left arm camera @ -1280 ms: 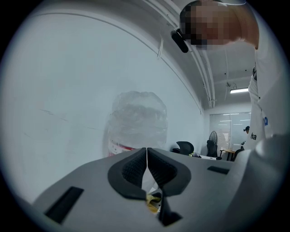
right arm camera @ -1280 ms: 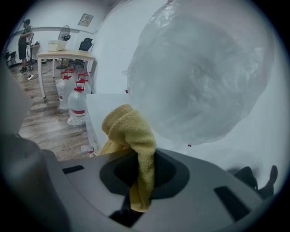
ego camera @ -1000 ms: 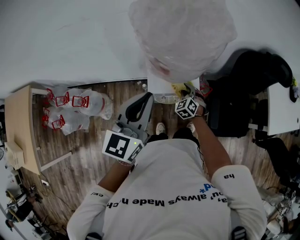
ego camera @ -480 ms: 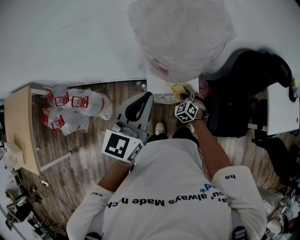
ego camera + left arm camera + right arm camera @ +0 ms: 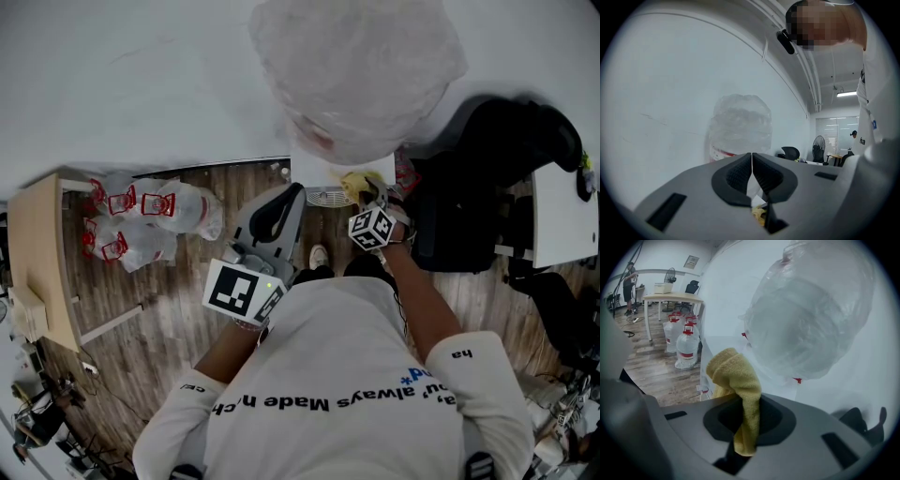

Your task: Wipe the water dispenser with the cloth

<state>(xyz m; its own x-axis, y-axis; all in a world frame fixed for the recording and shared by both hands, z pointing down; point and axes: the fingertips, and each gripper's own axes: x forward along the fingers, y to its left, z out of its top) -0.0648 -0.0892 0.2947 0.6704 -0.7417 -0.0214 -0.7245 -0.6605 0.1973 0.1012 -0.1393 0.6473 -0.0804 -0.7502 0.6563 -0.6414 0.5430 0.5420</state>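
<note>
The water dispenser (image 5: 319, 171) is a white cabinet against the wall, topped by a large bottle wrapped in clear plastic (image 5: 361, 75). My right gripper (image 5: 368, 199) is shut on a yellow cloth (image 5: 354, 181) and holds it against the dispenser's front, below the bottle. In the right gripper view the cloth (image 5: 738, 380) bunches up out of the jaws, close to the bottle (image 5: 811, 319) and the white cabinet (image 5: 719, 315). My left gripper (image 5: 277, 212) hangs shut and empty to the left, apart from the dispenser. Its closed jaws point at the bottle (image 5: 740, 126).
Several spare water bottles (image 5: 150, 217) stand on the wooden floor at the left, beside a light wooden desk (image 5: 37, 253). A black chair (image 5: 487, 187) and a white table (image 5: 567, 216) crowd the right side. The dispenser's drip grille (image 5: 330, 198) shows under the cloth.
My right gripper has shifted slightly left and toward me with the cloth still against the dispenser. The left gripper has stayed put.
</note>
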